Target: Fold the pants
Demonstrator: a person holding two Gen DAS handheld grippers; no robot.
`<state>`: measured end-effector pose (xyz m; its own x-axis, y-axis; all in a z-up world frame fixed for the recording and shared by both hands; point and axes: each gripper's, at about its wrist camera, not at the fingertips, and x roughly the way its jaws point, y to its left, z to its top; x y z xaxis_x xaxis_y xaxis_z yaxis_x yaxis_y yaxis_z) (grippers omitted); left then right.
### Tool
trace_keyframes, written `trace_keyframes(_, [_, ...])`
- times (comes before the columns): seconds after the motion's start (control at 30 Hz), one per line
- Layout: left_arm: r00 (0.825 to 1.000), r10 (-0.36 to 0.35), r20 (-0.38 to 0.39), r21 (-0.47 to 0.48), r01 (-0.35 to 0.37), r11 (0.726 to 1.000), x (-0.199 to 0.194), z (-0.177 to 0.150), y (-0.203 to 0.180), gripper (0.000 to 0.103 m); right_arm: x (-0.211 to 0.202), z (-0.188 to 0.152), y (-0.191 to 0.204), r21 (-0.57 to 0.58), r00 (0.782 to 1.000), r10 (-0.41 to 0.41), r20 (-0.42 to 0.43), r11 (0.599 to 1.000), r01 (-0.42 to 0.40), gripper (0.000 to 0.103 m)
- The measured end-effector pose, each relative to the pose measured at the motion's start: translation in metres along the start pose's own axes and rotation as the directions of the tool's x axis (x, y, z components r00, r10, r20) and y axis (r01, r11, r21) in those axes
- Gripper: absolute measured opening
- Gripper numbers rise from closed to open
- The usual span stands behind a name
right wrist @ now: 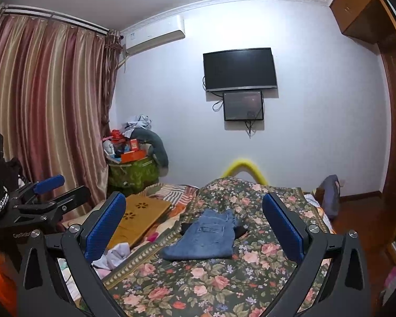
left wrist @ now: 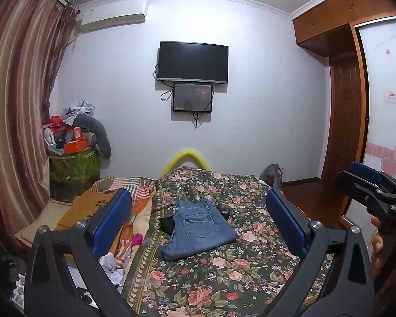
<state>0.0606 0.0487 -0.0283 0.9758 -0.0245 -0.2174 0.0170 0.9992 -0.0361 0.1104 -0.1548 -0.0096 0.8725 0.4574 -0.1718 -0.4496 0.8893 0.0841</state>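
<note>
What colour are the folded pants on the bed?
The pants are light blue denim, clearest in the left wrist view.

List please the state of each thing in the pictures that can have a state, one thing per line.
jeans: folded into a compact stack, lying on the bed, not held
left gripper: open, empty, above the bed
right gripper: open, empty, above the bed
floral bedspread: spread out over the bed
television: screen dark
smaller screen: dim picture showing
curtain: drawn shut
</note>
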Motion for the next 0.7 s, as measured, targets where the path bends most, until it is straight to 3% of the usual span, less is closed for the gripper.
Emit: trace_keyframes(0.7, [1.0, -0.025, -0.019, 0.001, 0.025, 1.0, 0.0058, -0.0024, -0.0024, 0.103, -0.0009, -0.0002, -0.0027, 0.028, 1.0, -0.007, -0.008, 1.0, 0.007, 0.103])
